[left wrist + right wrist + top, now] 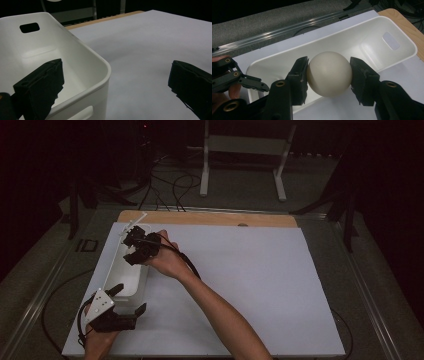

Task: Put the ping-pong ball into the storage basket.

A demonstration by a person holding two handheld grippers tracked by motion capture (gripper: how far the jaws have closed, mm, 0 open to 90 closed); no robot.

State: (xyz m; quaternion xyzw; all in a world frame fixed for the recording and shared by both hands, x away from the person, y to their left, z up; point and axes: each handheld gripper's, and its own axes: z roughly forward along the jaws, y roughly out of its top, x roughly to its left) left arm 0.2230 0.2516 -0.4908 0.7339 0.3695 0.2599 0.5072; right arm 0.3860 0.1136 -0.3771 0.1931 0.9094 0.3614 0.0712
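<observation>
A cream-white ball (pixel 329 73) sits between the black jaws of my right gripper (pixel 329 68), which is shut on it. The ball hangs just above the long white plastic bin (pixel 372 32). In the high view that right gripper (pixel 135 247) is over the bin's far half (pixel 131 281), at the left of the table. My left gripper (pixel 129 299) stands open at the bin's near corner. One jaw is inside the bin (pixel 82 57) and the other is outside over the table, the left gripper (pixel 115 80) not pressing on the wall.
The bin lies on a white sheet (pixel 240 280) that covers the table, with a wooden strip (pixel 210 217) at the far edge. A white stand (pixel 245 145) and cables are on the floor beyond.
</observation>
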